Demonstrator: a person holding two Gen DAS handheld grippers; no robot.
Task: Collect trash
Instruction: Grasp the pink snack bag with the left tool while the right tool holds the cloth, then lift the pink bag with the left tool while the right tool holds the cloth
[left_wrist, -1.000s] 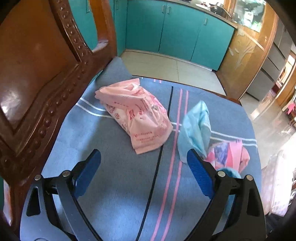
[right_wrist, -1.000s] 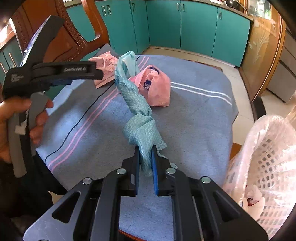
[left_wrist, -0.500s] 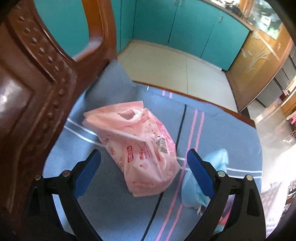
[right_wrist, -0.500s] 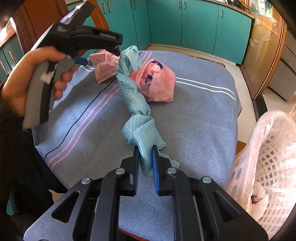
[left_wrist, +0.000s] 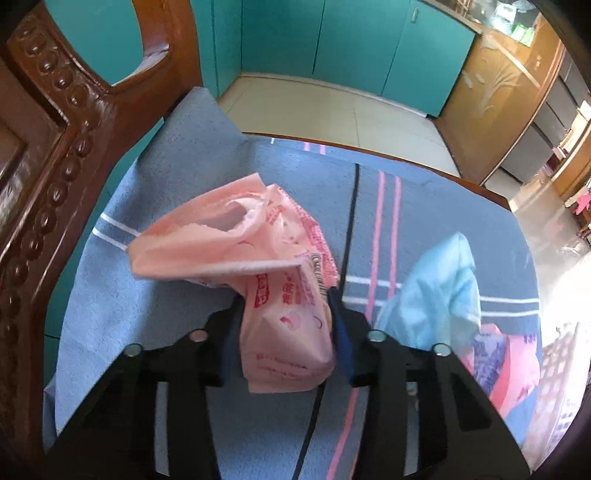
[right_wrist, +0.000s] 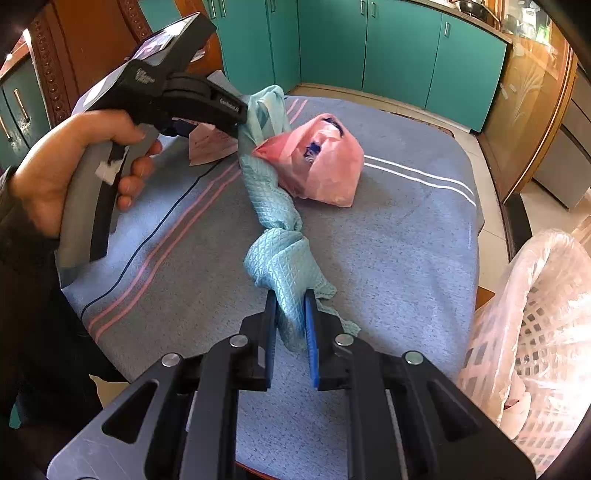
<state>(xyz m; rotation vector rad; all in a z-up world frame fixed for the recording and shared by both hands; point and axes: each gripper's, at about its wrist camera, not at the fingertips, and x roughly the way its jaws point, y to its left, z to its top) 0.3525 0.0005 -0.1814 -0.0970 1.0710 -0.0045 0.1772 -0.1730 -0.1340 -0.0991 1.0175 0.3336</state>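
Your left gripper is clamping the pale pink printed plastic wrapper over the blue striped tablecloth, beside the carved wooden chair back. Your right gripper is pinching the twisted teal waffle-weave cloth, which is lying against the knotted pink plastic bag. The bag-lined white lattice basket is standing at the table's right edge, contents unclear.

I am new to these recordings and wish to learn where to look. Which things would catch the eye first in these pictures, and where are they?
The left gripper is shut on a pink printed wrapper, near the carved wooden chair. The right gripper is shut on a twisted teal cloth that stretches across the blue striped table cover, beside a pink plastic bag. A white basket lined with plastic stands at the right edge.
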